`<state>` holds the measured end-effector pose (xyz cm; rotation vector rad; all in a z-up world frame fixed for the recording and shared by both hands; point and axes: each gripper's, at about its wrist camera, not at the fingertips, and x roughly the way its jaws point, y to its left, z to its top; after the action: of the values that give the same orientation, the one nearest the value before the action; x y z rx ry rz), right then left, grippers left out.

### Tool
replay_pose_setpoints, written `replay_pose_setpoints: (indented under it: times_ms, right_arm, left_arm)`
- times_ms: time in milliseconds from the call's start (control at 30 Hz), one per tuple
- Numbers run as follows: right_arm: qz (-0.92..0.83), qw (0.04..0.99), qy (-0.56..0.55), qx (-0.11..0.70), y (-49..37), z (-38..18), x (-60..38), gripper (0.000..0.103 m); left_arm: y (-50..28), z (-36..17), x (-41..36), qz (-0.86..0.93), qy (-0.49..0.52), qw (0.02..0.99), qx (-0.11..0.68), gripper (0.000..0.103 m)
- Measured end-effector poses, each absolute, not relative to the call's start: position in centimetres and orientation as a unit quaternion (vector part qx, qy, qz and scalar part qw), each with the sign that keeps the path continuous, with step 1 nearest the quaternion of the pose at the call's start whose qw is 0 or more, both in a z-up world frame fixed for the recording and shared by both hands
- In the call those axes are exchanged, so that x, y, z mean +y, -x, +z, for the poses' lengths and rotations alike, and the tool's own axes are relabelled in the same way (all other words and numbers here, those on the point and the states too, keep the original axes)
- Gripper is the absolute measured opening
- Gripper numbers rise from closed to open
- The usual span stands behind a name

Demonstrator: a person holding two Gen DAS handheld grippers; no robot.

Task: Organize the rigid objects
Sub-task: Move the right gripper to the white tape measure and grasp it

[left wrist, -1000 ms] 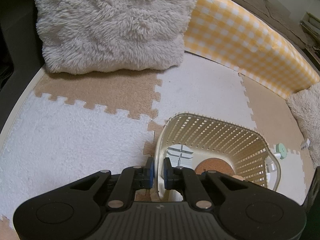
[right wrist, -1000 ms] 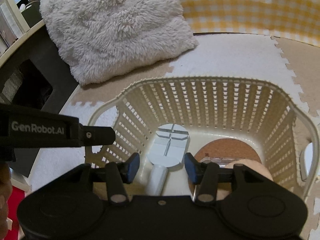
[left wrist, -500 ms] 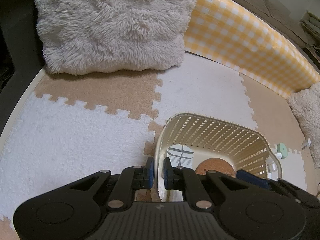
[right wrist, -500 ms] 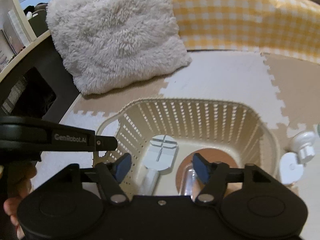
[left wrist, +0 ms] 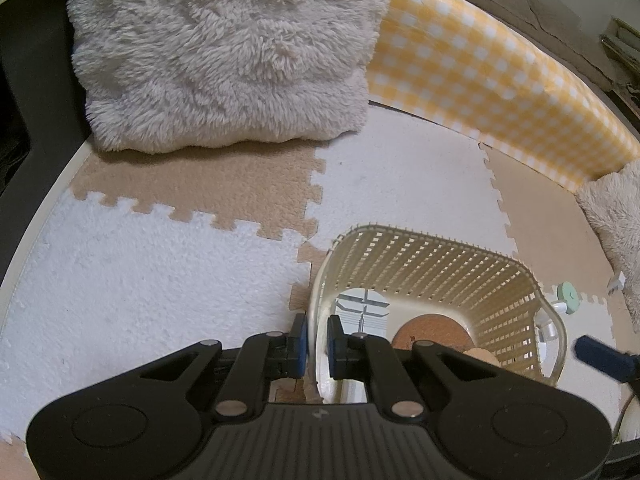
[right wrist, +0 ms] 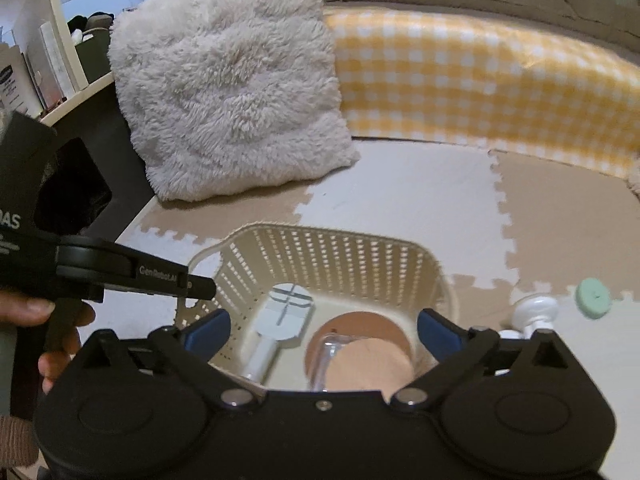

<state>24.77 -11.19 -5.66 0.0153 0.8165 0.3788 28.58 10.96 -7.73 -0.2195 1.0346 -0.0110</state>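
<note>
A cream slatted basket (left wrist: 440,264) stands on the foam mat. My left gripper (left wrist: 317,346) is shut on its near left rim. Inside lie a white round-headed tool (right wrist: 286,312), a cork disc (right wrist: 360,326), a clear plastic piece (right wrist: 326,356) and a tan round thing (right wrist: 376,364). My right gripper (right wrist: 322,330) hangs above the basket's near side. Its jaws are opening wide and nothing is gripped between them. A white knobbed piece (right wrist: 534,312) and a mint green disc (right wrist: 594,298) lie on the mat right of the basket.
A fluffy cream cushion (left wrist: 224,52) lies at the back left, and a yellow checked bolster (left wrist: 480,76) runs along the back. A second fluffy cushion (left wrist: 612,216) sits at the right. The mat ends at a dark drop on the left (left wrist: 24,152).
My right gripper has opened wide and lifted back from the basket. The white tool stays inside. My left gripper has kept its hold on the rim.
</note>
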Motion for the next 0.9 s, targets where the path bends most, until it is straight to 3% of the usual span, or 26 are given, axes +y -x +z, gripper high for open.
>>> replay_pose_setpoints:
  times_ms: [433, 900]
  right_arm:
    - [0.137, 0.925, -0.012, 0.354, -24.8, -3.0, -17.4, 0.103]
    - [0.015, 0.934, -0.028, 0.357, -27.1, -7.3, -23.4, 0.103]
  left_arm:
    - [-28.6, -7.7, 10.9, -0.004, 0.103, 0.863, 0.494, 0.009]
    - [-28.6, -7.7, 10.9, -0.005, 0.103, 0.863, 0.494, 0.009]
